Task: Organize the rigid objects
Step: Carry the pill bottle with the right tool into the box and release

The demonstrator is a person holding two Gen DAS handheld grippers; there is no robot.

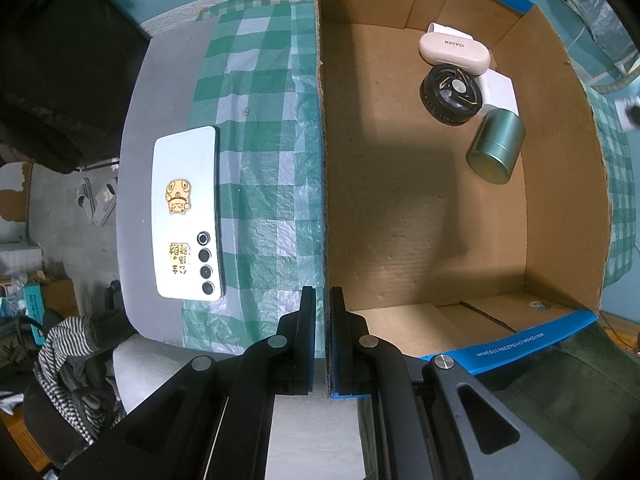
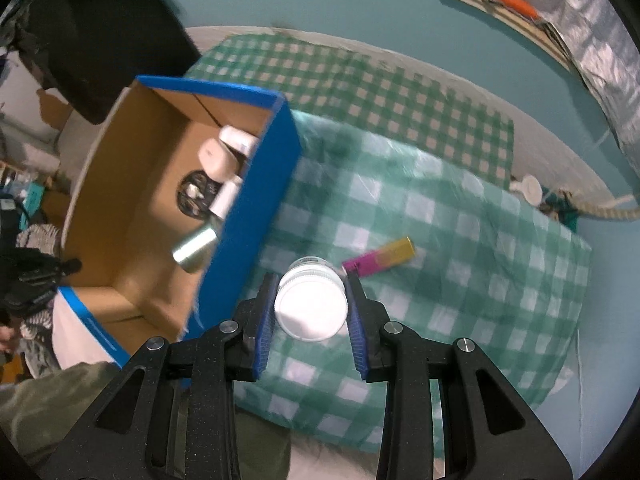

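My left gripper [image 1: 322,292] points straight down and is shut on the near side wall of an open cardboard box [image 1: 400,208] with blue outer walls. In the box's far corner lie a white KINYO case [image 1: 454,50], a black round fan [image 1: 450,94], a white block [image 1: 500,92] and a green tin [image 1: 496,146] on its side. My right gripper [image 2: 312,279] is shut on a white-lidded jar [image 2: 311,308], held above the checked cloth [image 2: 440,240] just right of the box [image 2: 256,208]. A pink and yellow lighter [image 2: 378,260] lies on the cloth beyond the jar.
A pale phone [image 1: 188,212] with stickers lies face down on the grey table left of the box. A white round object [image 2: 528,190] and a rope [image 2: 608,210] sit at the cloth's far right edge. A dark chair and clutter stand beyond the table's left edge.
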